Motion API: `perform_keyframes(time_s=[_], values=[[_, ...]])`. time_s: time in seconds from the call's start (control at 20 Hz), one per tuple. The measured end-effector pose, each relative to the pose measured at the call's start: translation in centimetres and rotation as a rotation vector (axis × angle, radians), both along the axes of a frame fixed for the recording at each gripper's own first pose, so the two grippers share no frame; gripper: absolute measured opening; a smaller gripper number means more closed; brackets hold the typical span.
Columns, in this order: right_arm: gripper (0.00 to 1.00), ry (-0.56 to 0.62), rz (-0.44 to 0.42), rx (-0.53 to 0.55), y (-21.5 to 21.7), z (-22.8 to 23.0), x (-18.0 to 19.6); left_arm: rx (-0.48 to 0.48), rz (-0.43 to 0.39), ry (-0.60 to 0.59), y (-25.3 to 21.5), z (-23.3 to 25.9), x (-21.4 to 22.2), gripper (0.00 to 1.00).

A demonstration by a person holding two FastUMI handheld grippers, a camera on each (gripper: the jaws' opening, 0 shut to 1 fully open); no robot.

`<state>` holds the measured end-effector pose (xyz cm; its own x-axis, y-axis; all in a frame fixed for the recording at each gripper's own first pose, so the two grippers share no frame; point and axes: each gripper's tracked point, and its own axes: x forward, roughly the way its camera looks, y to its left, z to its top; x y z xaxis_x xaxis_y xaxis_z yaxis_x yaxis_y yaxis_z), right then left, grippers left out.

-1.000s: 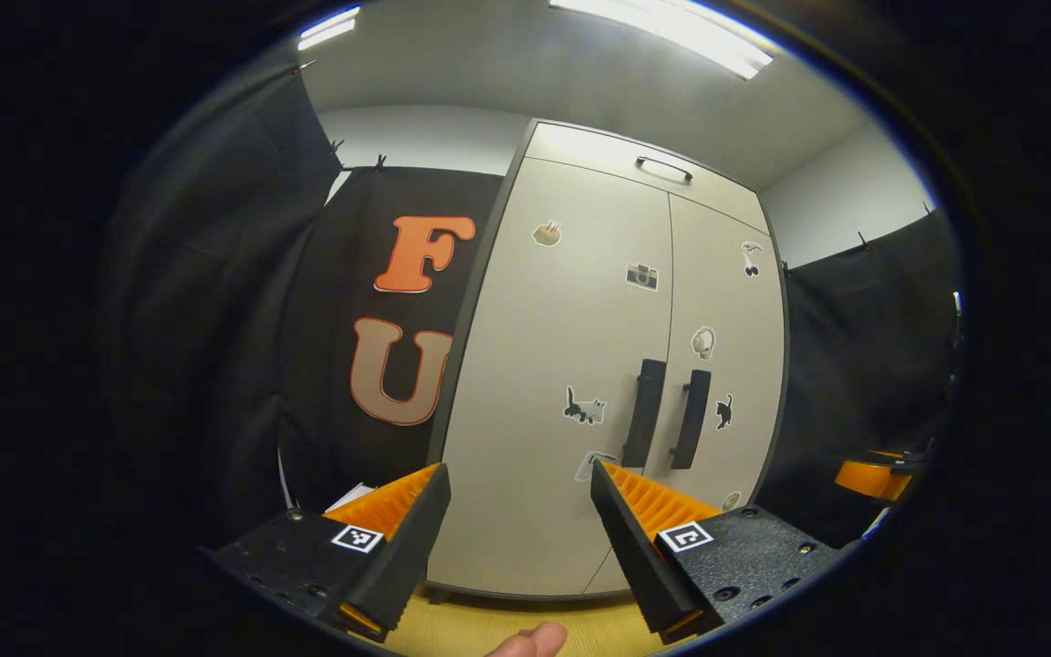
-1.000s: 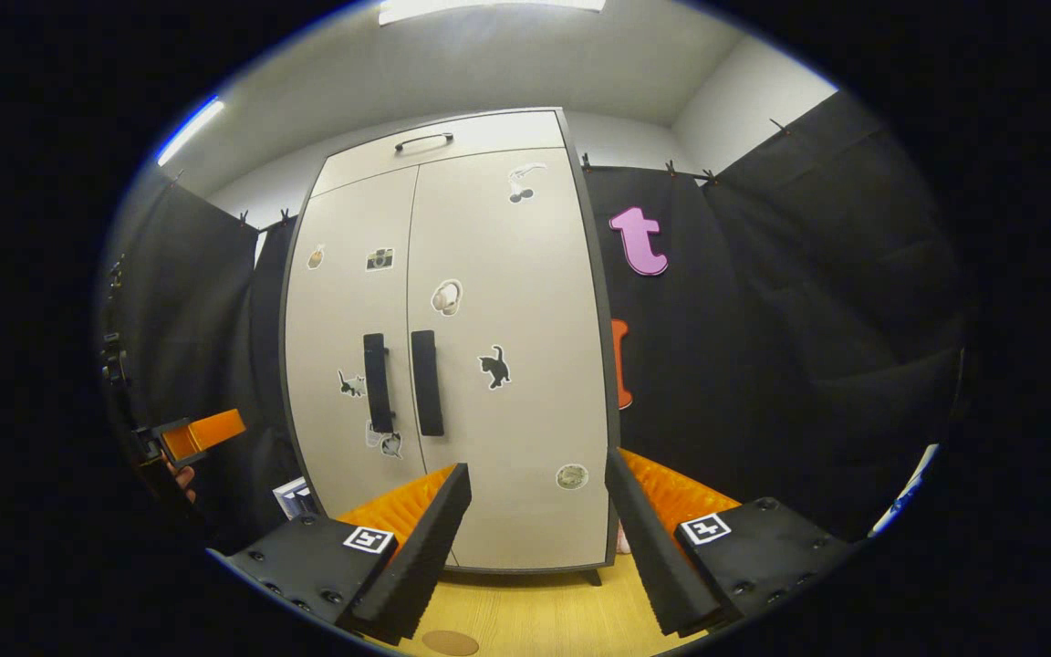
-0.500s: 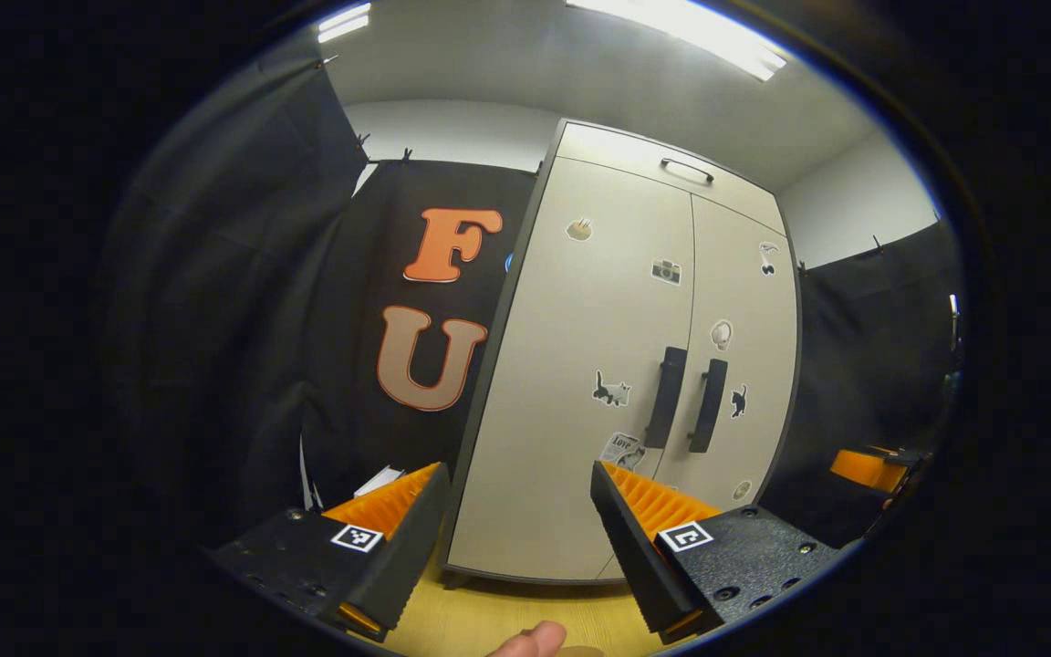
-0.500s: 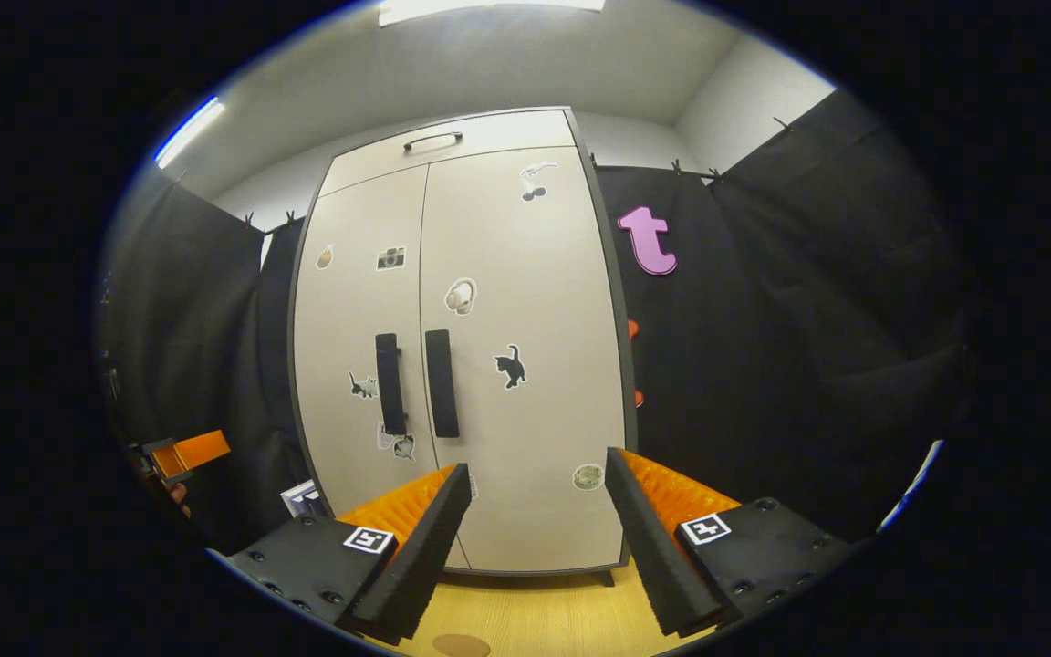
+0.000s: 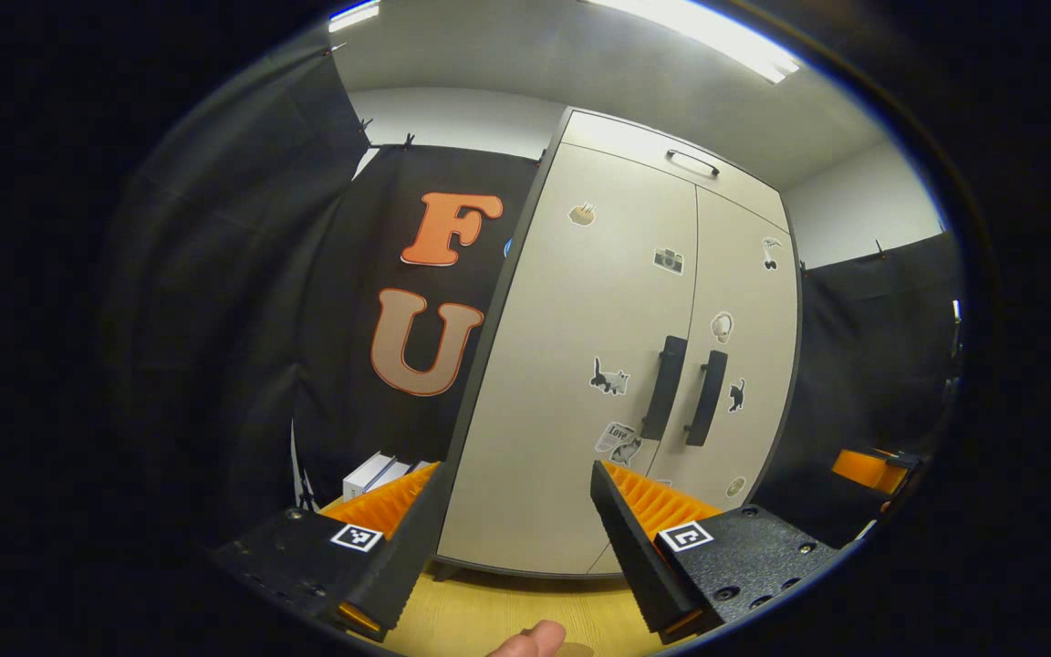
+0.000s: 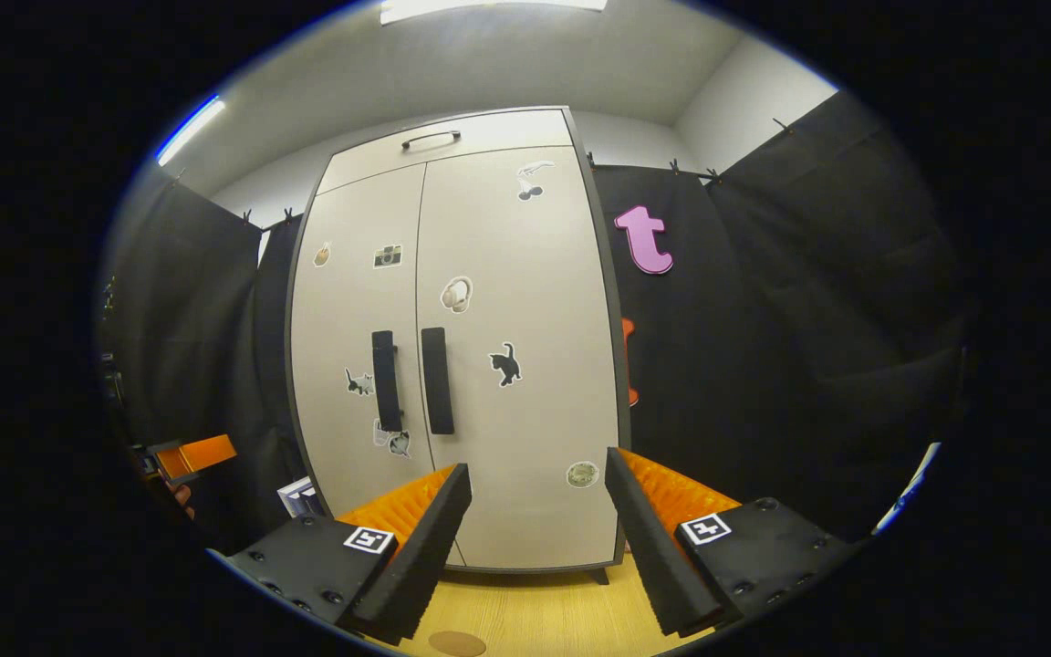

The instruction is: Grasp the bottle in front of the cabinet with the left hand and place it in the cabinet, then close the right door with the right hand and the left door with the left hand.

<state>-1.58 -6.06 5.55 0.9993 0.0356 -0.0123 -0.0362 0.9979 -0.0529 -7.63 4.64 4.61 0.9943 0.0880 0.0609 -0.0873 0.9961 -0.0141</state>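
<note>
A tall beige cabinet (image 5: 617, 365) (image 6: 462, 347) stands ahead with both doors flush in their frame, their dark handles (image 5: 685, 392) (image 6: 411, 379) side by side at the middle seam. Stickers dot the doors. My left gripper (image 5: 518, 493) is open with nothing between its fingers, held back from the left door. My right gripper (image 6: 536, 488) is also open and holds nothing, facing the lower part of the right door. In the right gripper view the left gripper (image 6: 188, 456) appears far left; in the left gripper view the right gripper (image 5: 872, 467) appears far right.
Wooden floor (image 6: 544, 611) runs in front of the cabinet. White boxes (image 5: 375, 473) (image 6: 299, 497) lie on the floor left of the cabinet. Black cloth walls close in both sides. A fingertip (image 5: 530, 639) shows at the bottom edge of the left gripper view.
The left gripper has drawn back and turned left, so the cabinet sits smaller and farther right and the white boxes have come into sight. The right gripper view has barely shifted.
</note>
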Motion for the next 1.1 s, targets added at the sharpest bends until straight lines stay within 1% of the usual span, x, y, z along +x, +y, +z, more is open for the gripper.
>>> perform_keyframes(time_s=[0.35, 0.4, 1.1], values=[[0.98, -0.003, 0.018, -0.007, 0.6, 0.0, 0.9, -0.001, 0.012, 0.005, 0.4, -0.2, 0.1, 0.95], [0.89, -0.002, 0.020, -0.004, 0.6, -0.1, 1.0, -0.002, 0.012, 0.006, 0.3, -0.2, 0.1, 0.95], [0.89, 0.000, 0.017, 0.003, 0.4, -0.2, 1.2, -0.008, 0.012, 0.015, 0.3, -0.4, 0.3, 0.95]])
